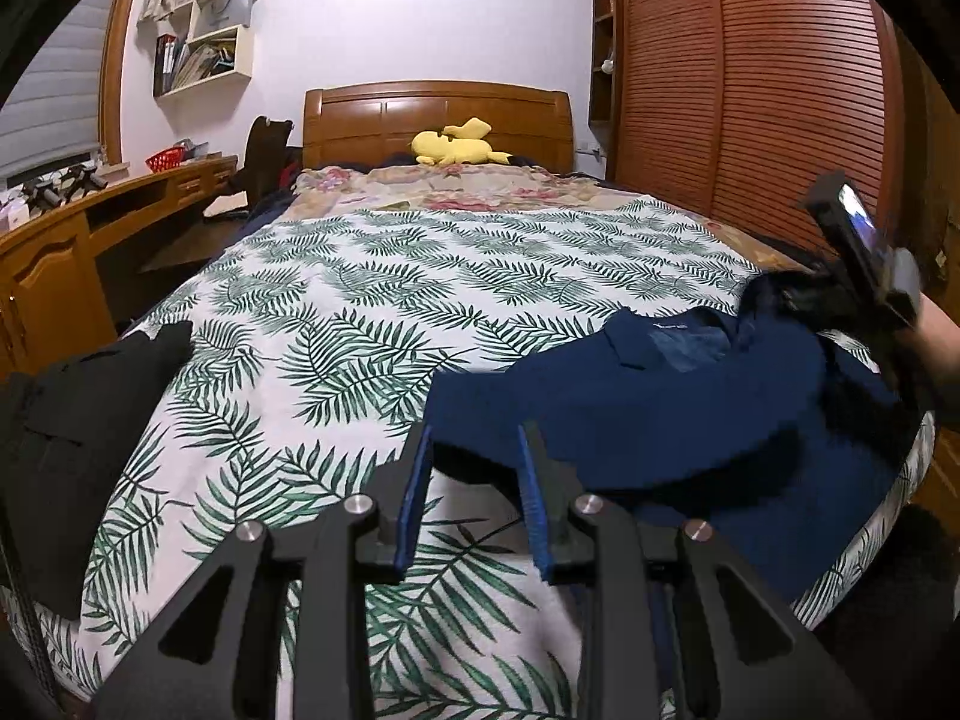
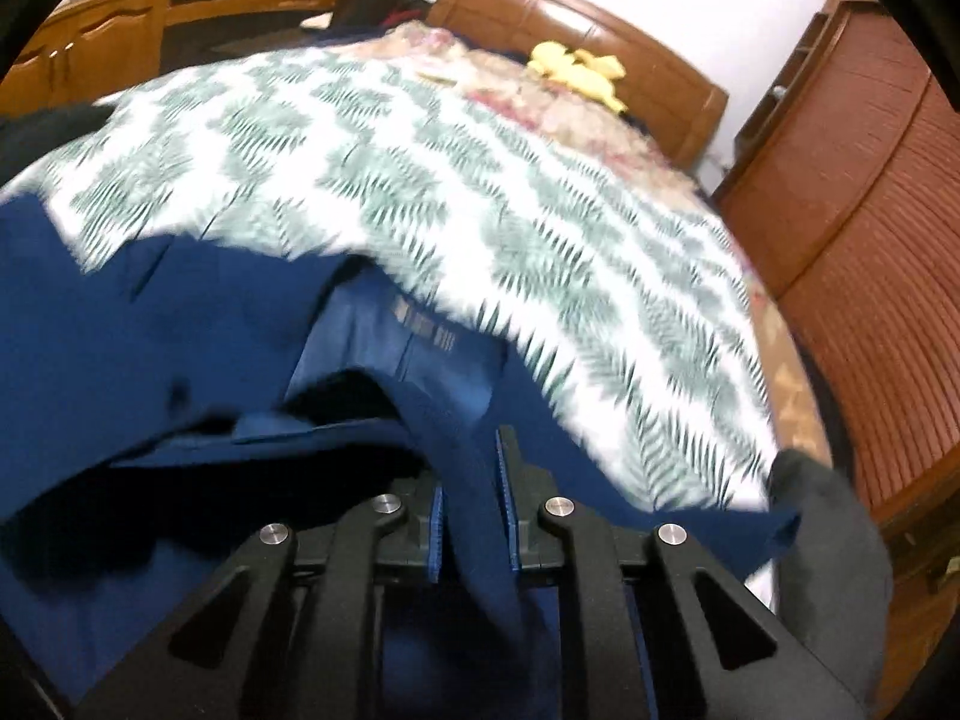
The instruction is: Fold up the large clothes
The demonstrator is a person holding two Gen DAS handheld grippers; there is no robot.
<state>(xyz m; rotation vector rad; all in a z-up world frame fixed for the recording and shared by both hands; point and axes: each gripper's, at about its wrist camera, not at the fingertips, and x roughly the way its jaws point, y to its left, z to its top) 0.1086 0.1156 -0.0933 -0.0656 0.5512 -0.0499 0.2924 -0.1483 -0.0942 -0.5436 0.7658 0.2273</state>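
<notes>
A navy blue garment (image 1: 660,396) lies rumpled on the bed's near right part, its lighter lining and label (image 2: 420,324) showing. My right gripper (image 2: 471,465) is shut on a fold of this navy cloth, which runs between the blue pads and fills the gap. In the left wrist view the right gripper (image 1: 786,300) sits at the garment's far right edge, blurred, with a hand behind it. My left gripper (image 1: 474,441) stands open at the garment's near left corner. Its blue pads (image 1: 417,492) are apart and the printed sheet shows between them.
The bed wears a white sheet with green fern print (image 1: 390,300). A black garment (image 1: 78,420) lies at its left edge. A floral quilt (image 1: 456,183), yellow plush toy (image 1: 456,147) and wooden headboard (image 1: 432,114) are at the far end. Desk (image 1: 72,240) left, slatted wardrobe (image 1: 750,90) right.
</notes>
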